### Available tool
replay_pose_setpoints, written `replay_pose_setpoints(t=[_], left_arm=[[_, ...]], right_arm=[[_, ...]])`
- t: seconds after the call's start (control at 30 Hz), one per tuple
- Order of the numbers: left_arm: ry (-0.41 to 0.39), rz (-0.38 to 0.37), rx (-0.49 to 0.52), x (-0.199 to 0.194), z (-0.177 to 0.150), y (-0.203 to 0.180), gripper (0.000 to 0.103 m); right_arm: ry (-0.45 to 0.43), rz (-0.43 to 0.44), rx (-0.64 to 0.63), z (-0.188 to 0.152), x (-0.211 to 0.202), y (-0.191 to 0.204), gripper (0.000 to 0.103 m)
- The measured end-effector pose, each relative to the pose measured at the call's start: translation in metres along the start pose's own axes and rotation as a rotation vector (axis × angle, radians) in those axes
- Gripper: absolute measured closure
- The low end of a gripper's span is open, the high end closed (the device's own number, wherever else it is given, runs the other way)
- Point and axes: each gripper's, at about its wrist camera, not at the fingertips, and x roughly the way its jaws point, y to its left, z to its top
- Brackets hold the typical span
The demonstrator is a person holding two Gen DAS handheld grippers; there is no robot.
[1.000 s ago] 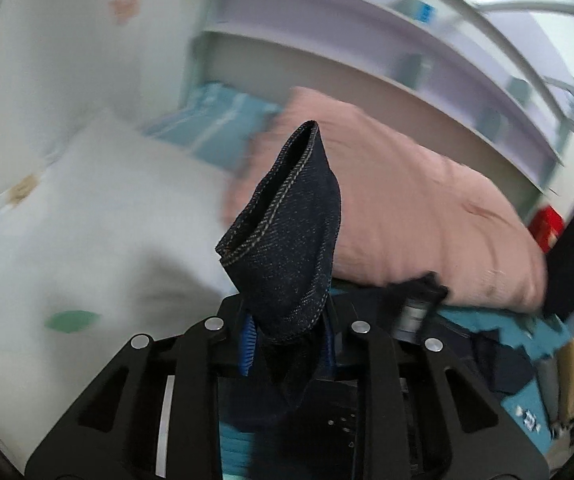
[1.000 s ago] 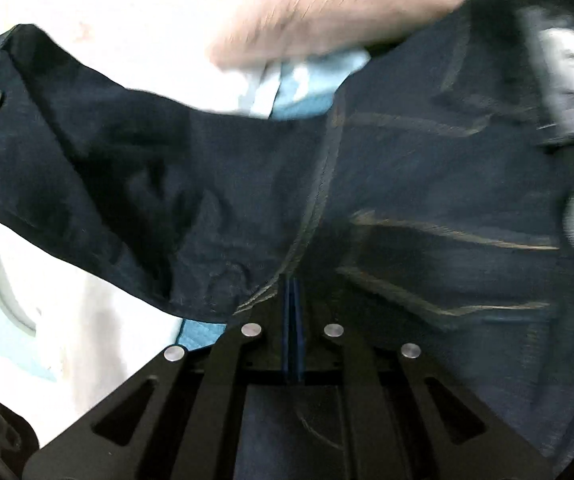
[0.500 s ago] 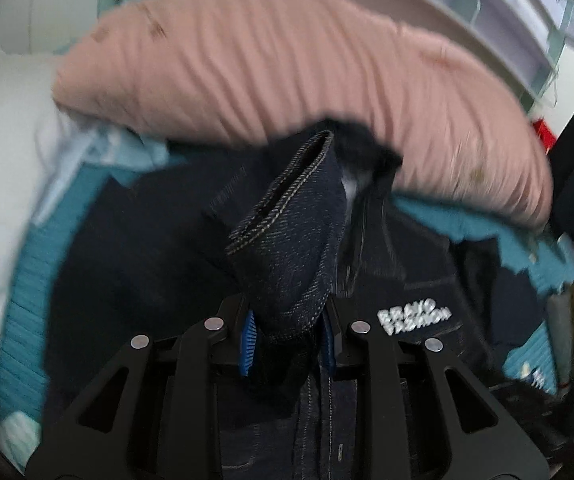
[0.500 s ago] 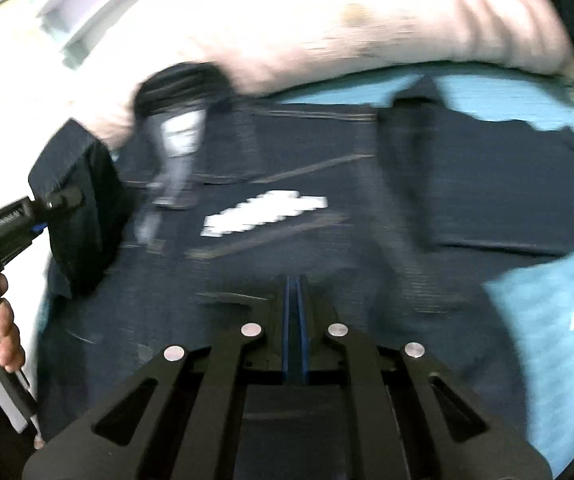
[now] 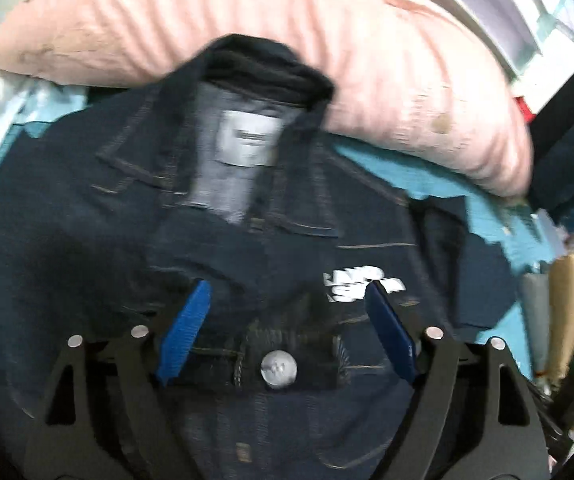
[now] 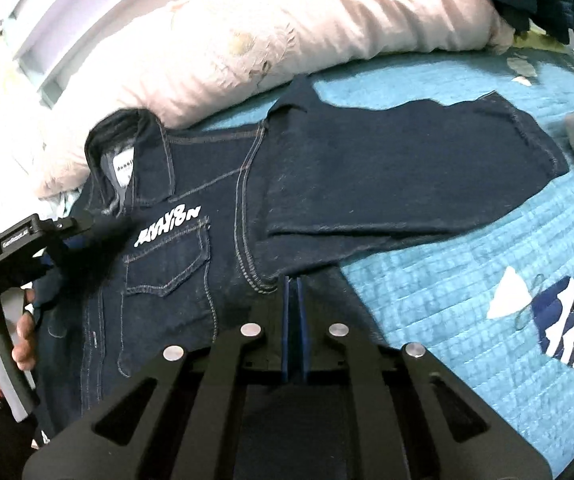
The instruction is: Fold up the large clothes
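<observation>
We're at the lay-out step: one dark denim jacket (image 6: 215,216) lies front-up on the blue quilted bedspread (image 6: 467,264), collar against the pink pillow (image 6: 287,28). No fold looks made on the body yet.

Counts, big to small:
- one pillow
- one jacket
- one sleeve (image 6: 407,176) in view, spread to the side on the quilt
- one chest pocket (image 6: 167,256) with white lettering above it
- one neck label (image 5: 249,140)
- one metal button (image 5: 278,368)

Left gripper (image 5: 287,300): jaws opening, wide apart over the jacket front, pads not pressing on cloth.

Right gripper (image 6: 293,292): blue pads together at the armhole seam; whether a fold of denim is pinched between them, we cannot tell.

Next move, our read: pick up the sleeve cuff and carry it across the body. Needs a clean pinch on the edge only, not the quilt beneath.
</observation>
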Motion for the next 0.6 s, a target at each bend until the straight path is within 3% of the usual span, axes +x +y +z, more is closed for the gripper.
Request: replay_pose_setpoints(t=[0.1,0.23,0.3,0.4,0.5,0.6], left_arm=[[0.014,-0.040,0.023,0.008,-0.004,-0.022,0.020],[0.055,-0.034,0.054,0.023,-0.018,-0.041,0.020],[0.084,0.013,0.083,0.037,-0.026,-0.053,0.020],[0.133,0.141,0.181,0.062,-0.039,-0.065,0.019],[0.131,0.220,0.272,0.071,-0.045,-0.080,0.015],[0.128,0.220,0.253,0.073,-0.044,-0.080,0.014]], right_arm=[[-0.038,0.026,0.090,0.008,-0.010,-0.018,0.097],[-0.107,-0.006,0.347,0.019,-0.022,-0.084,0.095],[-0.148,-0.052,0.450,0.023,-0.027,-0.114,0.082],[-0.225,-0.074,0.617,0.028,-0.032,-0.162,0.067],[-0.232,-0.017,0.747,0.036,-0.021,-0.197,0.066],[-0.228,0.026,0.749,0.046,-0.010,-0.207,0.067]])
